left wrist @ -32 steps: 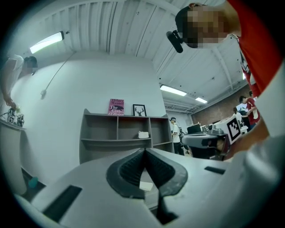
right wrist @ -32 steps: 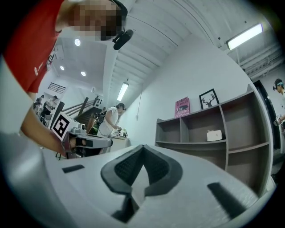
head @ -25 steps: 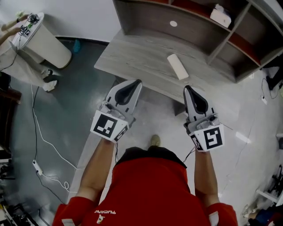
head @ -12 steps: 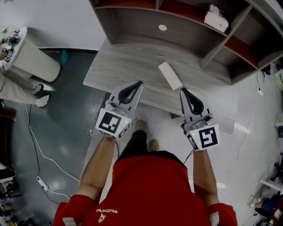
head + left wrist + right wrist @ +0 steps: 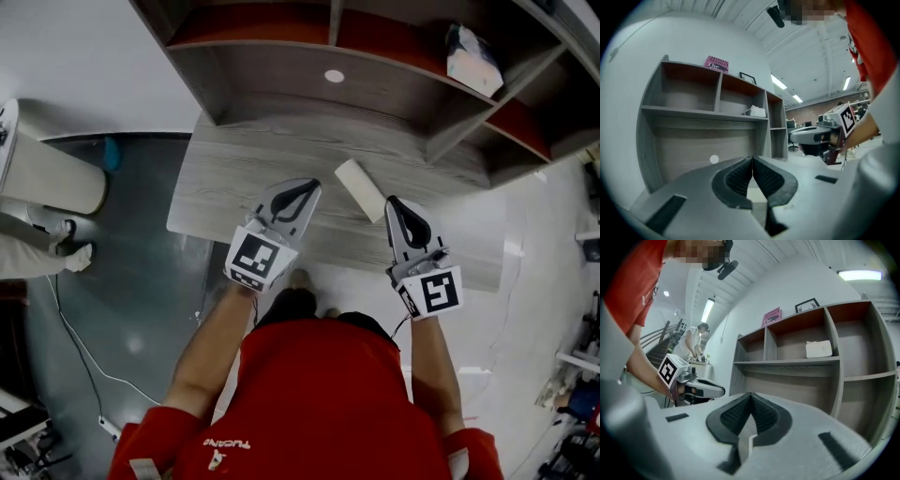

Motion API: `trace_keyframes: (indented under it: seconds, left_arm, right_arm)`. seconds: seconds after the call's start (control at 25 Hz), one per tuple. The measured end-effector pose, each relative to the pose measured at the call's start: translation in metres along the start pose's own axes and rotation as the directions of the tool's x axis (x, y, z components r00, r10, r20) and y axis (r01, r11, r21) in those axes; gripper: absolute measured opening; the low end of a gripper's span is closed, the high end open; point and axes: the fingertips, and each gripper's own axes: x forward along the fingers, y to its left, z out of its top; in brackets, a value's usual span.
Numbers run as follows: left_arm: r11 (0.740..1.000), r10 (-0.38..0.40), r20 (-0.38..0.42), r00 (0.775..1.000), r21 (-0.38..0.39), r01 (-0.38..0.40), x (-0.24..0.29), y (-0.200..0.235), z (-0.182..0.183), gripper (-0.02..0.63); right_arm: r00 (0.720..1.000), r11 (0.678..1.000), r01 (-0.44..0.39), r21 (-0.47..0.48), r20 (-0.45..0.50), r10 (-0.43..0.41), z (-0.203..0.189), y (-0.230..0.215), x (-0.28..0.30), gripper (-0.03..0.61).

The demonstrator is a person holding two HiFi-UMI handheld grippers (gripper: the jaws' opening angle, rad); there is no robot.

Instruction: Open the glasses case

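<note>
Flanking the case (image 5: pixel 361 190), left gripper (image 5: pixel 315 185) and right gripper (image 5: pixel 391 201) had jaws together, empty; I judged parting them came next.

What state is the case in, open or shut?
Shut: the case lies on the desk as one whole white bar, no lid raised.

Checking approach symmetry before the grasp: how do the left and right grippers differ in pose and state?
Heading: in the head view the left gripper slants right toward the glasses case; the right gripper points almost straight ahead.
Spacing: the right gripper's tip appears right beside the glasses case's near end; the left gripper's tip has bare desk between it and the glasses case.
Shared: both are shut, with nothing between the jaws, near the desk's front edge.
</note>
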Motion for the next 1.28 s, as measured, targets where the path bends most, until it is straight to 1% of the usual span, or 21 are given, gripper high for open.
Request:
trace_keyframes:
  seconds: [0.2,0.32,0.48,0.6,0.68,0.84,1.0,1.08,1.16,1.28]
  left_arm:
    - [0.998,-0.069,-0.062,0.996,-0.017,0.069,0.025,0.016,-0.025,0.011]
    - [0.996,-0.092,-0.113,0.989,-0.026,0.09,0.04,0.023,-0.043,0.012]
    - [0.993,-0.12,-0.188,0.975,-0.037,0.115,0.056,0.026,-0.067,0.012]
    - [0.991,-0.132,-0.249,0.959,-0.038,0.127,0.065,0.025,-0.085,0.014]
    - [0.99,-0.144,-0.285,0.948,-0.038,0.139,0.071,0.023,-0.095,0.016]
    - [0.983,-0.18,-0.353,0.918,-0.044,0.176,0.084,0.02,-0.115,0.086]
    - [0.976,-0.214,-0.412,0.886,-0.056,0.209,0.094,0.016,-0.134,0.119]
    - [0.971,-0.234,-0.441,0.866,-0.064,0.23,0.098,0.013,-0.143,0.135]
    - [0.965,-0.258,-0.474,0.842,-0.079,0.251,0.1,0.01,-0.152,0.149]
    - [0.954,-0.295,-0.539,0.789,-0.114,0.279,0.098,0.004,-0.169,0.161]
  right_arm:
    - [0.997,0.998,0.059,0.002,-0.058,-0.059,-0.019,-0.008,0.016,0.005]
    - [0.993,0.997,0.075,0.001,-0.095,-0.075,-0.032,-0.014,0.022,0.005]
    - [0.989,0.997,0.078,0.009,-0.131,-0.076,-0.05,-0.023,0.027,0.006]
    - [0.985,0.998,0.056,0.011,-0.163,-0.054,-0.066,-0.027,0.032,0.007]
    - [0.98,0.999,0.037,0.011,-0.195,-0.034,-0.076,-0.028,0.034,0.036]
    - [0.968,1.0,0.011,0.011,-0.252,-0.008,-0.096,-0.032,0.037,0.075]
    - [0.951,1.0,-0.009,0.021,-0.308,0.015,-0.118,-0.036,0.034,0.119]
    - [0.942,0.999,-0.016,0.031,-0.334,0.025,-0.132,-0.036,0.033,0.147]
    - [0.93,0.999,-0.026,0.039,-0.366,0.038,-0.144,-0.035,0.031,0.171]
    - [0.913,0.998,-0.044,0.05,-0.404,0.061,-0.159,-0.03,0.032,0.203]
